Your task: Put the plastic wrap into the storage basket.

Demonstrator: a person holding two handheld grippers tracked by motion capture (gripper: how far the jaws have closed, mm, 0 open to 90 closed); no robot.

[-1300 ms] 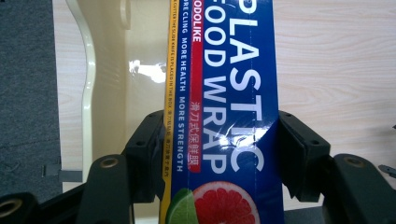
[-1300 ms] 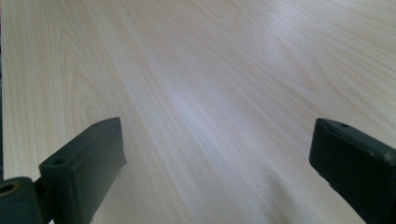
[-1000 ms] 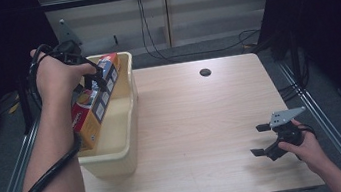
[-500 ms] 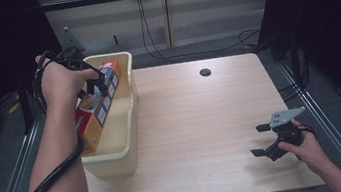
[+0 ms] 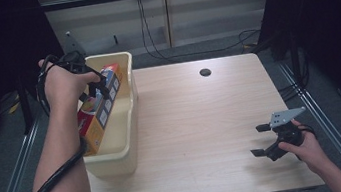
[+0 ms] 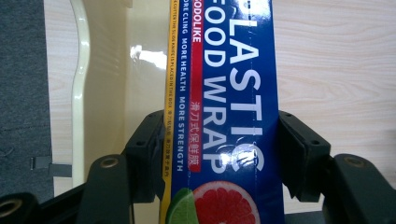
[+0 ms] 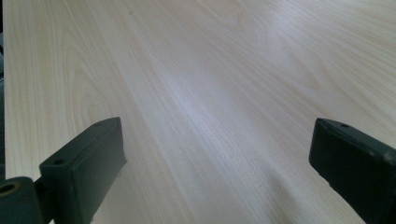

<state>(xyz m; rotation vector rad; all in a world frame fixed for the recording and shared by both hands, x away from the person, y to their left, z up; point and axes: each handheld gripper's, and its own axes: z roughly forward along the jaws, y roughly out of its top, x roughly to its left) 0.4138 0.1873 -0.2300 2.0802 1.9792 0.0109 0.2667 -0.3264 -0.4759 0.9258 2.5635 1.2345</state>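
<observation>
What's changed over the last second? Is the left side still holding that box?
Yes. The left gripper stays clamped on the plastic wrap box over the cream bin; hand and box have drifted slightly toward the person, the box still tilted. The right gripper stays open, resting on the table at the near right.

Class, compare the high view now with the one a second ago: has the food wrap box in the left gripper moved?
Yes, slightly. The food wrap box, clamped by the left gripper, has shifted toward the person, against the table's dark hole. It remains over the cream tub.
</observation>
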